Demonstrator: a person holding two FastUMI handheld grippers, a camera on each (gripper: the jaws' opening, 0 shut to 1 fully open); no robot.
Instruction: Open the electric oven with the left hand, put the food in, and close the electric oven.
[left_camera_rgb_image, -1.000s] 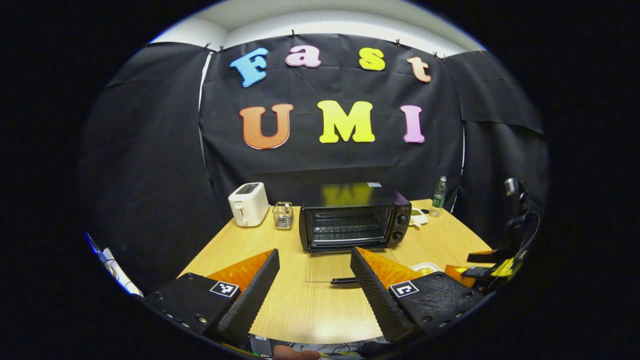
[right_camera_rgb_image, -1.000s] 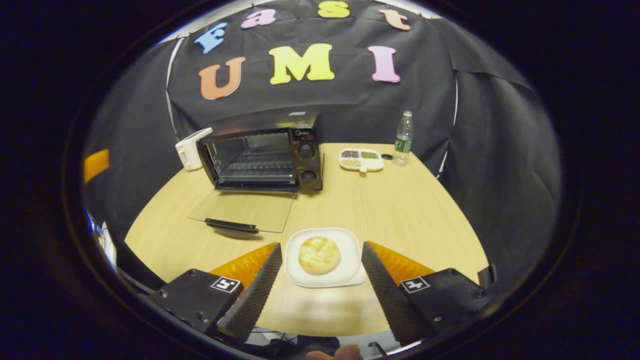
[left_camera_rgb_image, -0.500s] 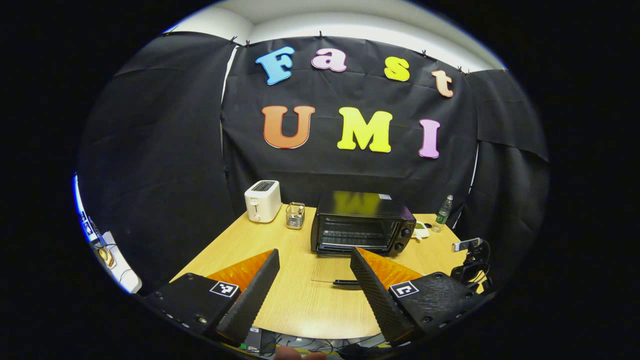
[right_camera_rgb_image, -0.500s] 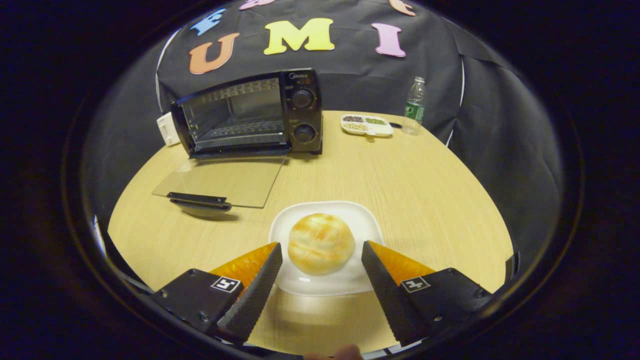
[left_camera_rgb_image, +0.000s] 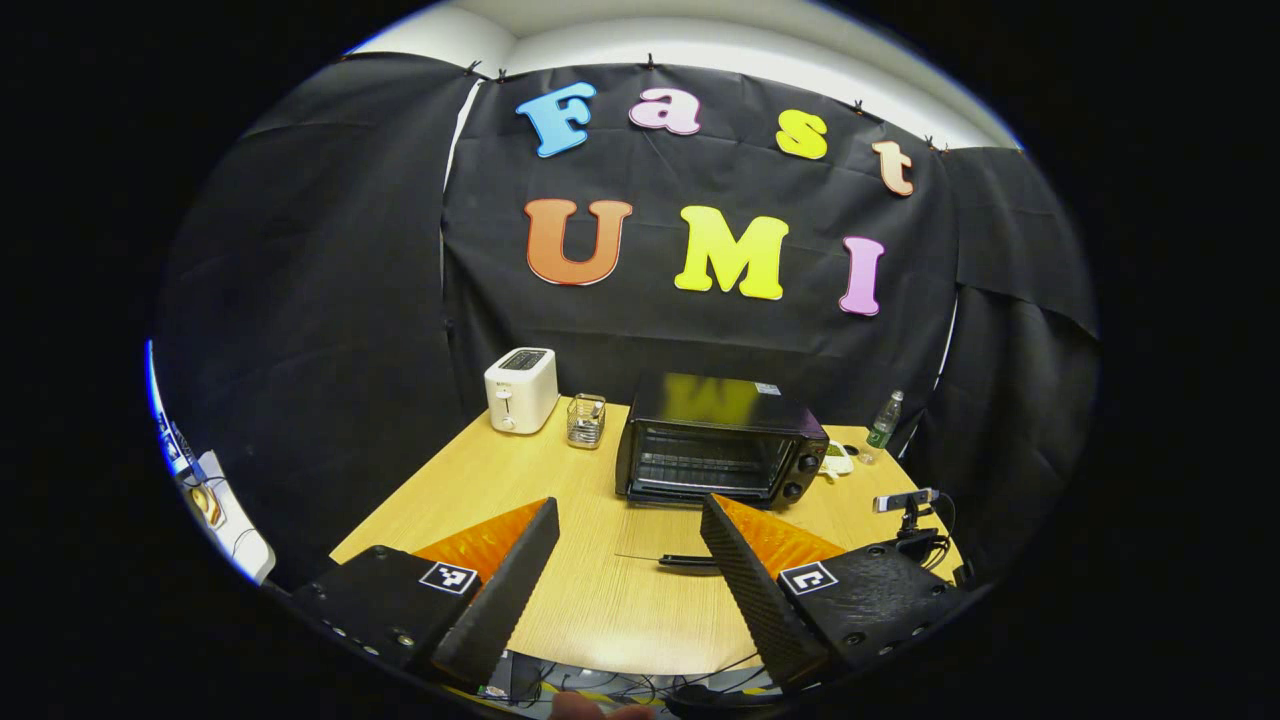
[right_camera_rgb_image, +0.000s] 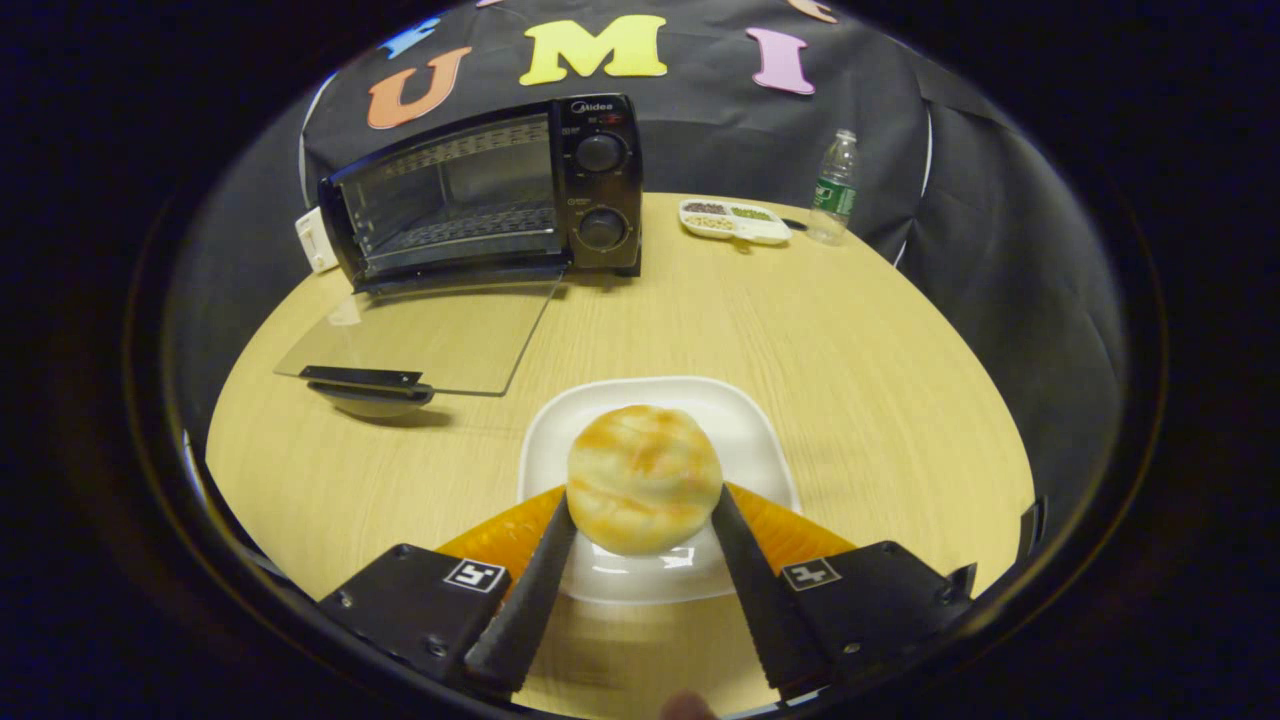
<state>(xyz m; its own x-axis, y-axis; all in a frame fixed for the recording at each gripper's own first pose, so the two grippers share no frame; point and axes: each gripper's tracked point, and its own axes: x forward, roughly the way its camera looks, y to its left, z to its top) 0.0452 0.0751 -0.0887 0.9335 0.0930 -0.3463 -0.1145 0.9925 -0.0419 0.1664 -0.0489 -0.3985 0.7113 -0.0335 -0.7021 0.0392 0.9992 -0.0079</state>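
Right gripper (right_camera_rgb_image: 640, 510) pinches bun (right_camera_rgb_image: 643, 478) over plate (right_camera_rgb_image: 760, 450); left gripper (left_camera_rgb_image: 630, 530) spread — oven (right_camera_rgb_image: 480, 190) door down.

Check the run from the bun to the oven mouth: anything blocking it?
Nothing visible blocks it. The bun sits on its plate; bare table leads to the oven, whose glass door lies folded down in front.

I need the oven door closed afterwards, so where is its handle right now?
In the right gripper view the handle lies at the folded-down glass door's near edge, left of the plate.
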